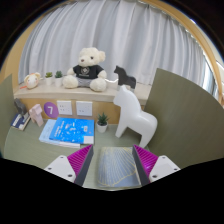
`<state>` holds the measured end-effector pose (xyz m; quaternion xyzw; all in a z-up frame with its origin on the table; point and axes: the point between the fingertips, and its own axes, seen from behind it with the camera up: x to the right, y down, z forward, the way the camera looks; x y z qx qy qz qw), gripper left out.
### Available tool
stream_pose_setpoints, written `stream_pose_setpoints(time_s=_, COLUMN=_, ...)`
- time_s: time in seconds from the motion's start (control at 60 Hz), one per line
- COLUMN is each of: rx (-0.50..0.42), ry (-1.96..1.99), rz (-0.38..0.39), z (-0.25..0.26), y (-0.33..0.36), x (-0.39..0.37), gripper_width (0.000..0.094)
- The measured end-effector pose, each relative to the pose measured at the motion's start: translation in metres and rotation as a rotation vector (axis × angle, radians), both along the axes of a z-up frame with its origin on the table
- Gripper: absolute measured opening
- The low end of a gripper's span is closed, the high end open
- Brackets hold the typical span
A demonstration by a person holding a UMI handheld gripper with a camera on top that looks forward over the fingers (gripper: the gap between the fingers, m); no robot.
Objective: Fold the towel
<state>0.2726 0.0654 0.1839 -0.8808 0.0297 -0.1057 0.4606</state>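
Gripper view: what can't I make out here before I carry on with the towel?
- Towel: only a grey checked patch shows between the fingers; its near part is cut off below, and the fingers cover its sides.
- Gripper: whether the pads press on the towel cannot be told.
- Blue booklet: print too small to read.
- Shelf: the white horse hides its right part.

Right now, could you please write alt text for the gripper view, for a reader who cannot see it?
A grey towel lies on the table between the open jaws of the gripper. Beyond stand a white toy horse, a blue book, and a white teddy bear on a shelf before pale curtains.
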Motion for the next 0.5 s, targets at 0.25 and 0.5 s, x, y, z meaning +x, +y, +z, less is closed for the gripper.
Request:
stream_pose_setpoints(time_s=0.25, rx=0.119, ry=0.123, rz=0.092, z=0.06, y=-0.058, x=-0.097, gripper_width=0.08)
stream_pose_setpoints(time_s=0.5, rx=0.099, ry=0.113, rz=0.132, z=0.059, y=-0.144, x=-0.158, gripper_width=0.08)
